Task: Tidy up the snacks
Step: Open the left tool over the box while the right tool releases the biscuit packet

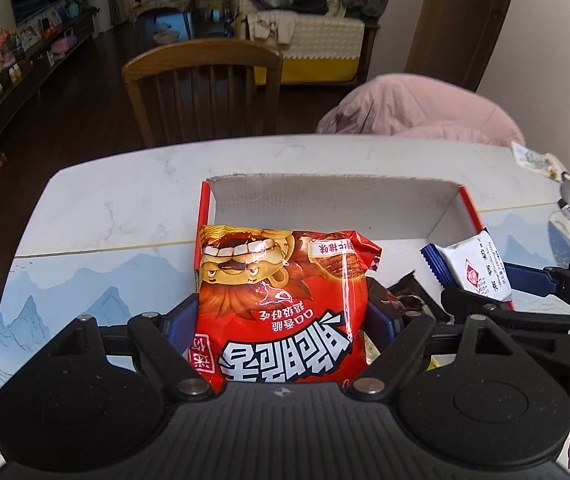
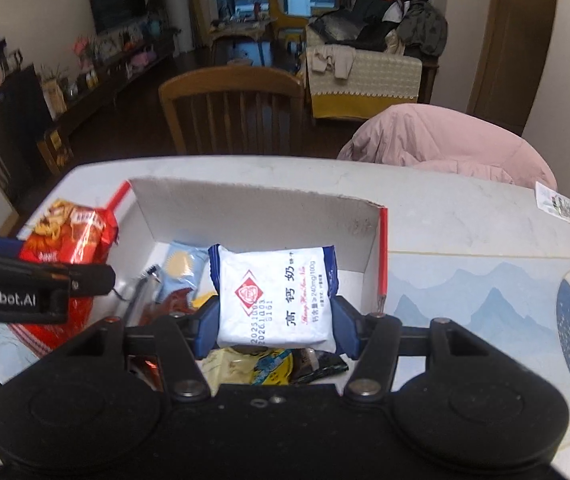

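Both tools hang over the cardboard box, the left tool pinching the red noodle-snack bag, the right tool the white biscuit packet; either slippery wrapper could slide free, or the tools collide.

A wooden chair stands behind the bench's far edge; a pink jacket is heaped near the far right corner.

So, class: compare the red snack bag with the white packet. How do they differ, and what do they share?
1. The red snack bag is red with a cartoon face; the white packet is white with blue ends.
2. The red bag is larger and puffier; the white packet is smaller and flatter.
3. The left gripper holds the bag, the right gripper the packet.

Both are held above the box.
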